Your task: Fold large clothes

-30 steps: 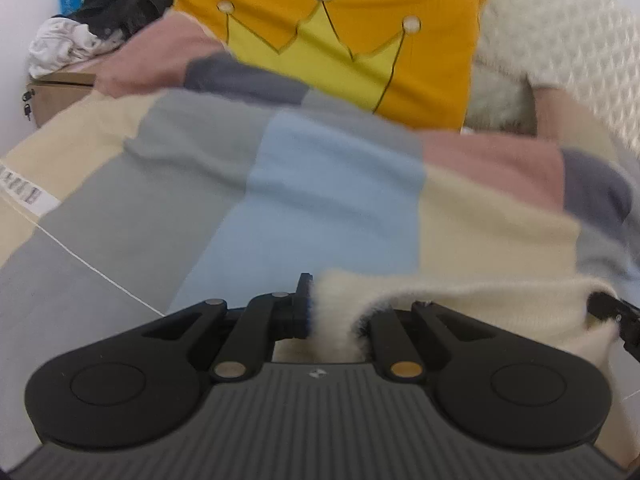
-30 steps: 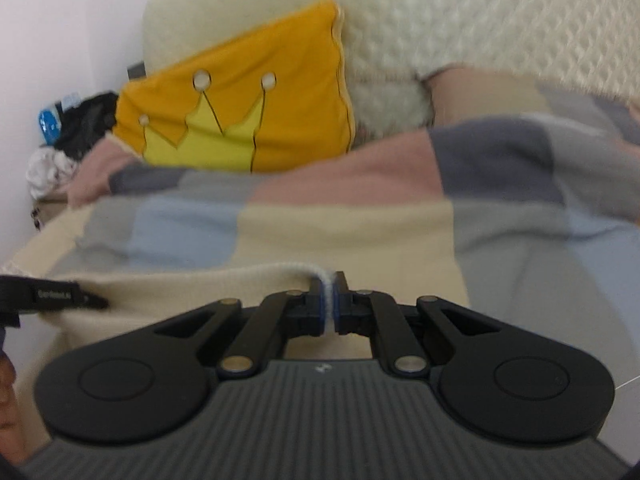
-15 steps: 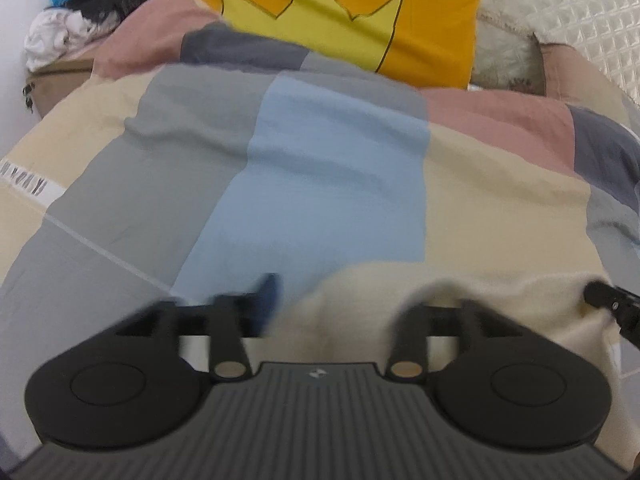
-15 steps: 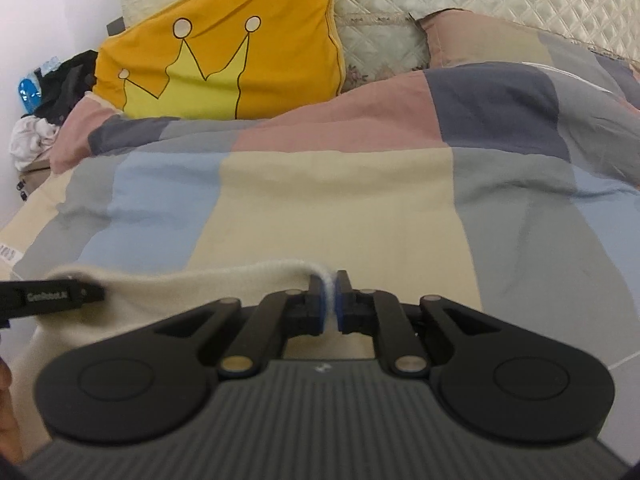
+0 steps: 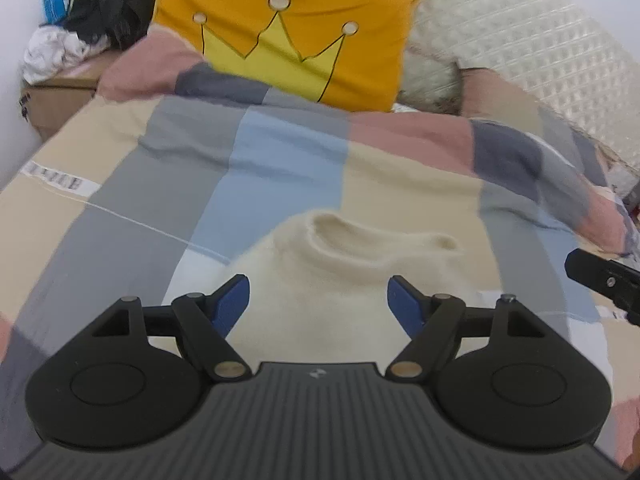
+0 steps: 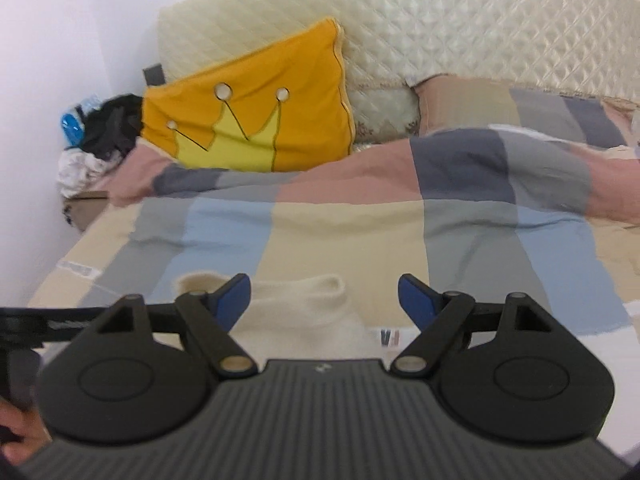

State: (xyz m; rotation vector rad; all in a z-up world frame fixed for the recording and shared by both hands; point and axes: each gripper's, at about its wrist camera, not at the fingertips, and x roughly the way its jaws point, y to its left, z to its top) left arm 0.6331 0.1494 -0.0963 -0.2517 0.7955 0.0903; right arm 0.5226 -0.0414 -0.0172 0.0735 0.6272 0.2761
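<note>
— What carries everything?
— A bed (image 5: 120, 184) under a patchwork quilt (image 6: 344, 232).
— What lies on it?
— A cream sweater (image 5: 340, 280) near; an orange crown pillow (image 5: 288, 36) far, against the quilted headboard (image 6: 460, 28).

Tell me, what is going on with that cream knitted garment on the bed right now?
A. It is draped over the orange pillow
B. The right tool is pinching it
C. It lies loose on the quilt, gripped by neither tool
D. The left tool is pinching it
C: the cream garment rests on the patchwork quilt, while the left tool and right tool both stand wide open, their blue pads clear of it.
</note>
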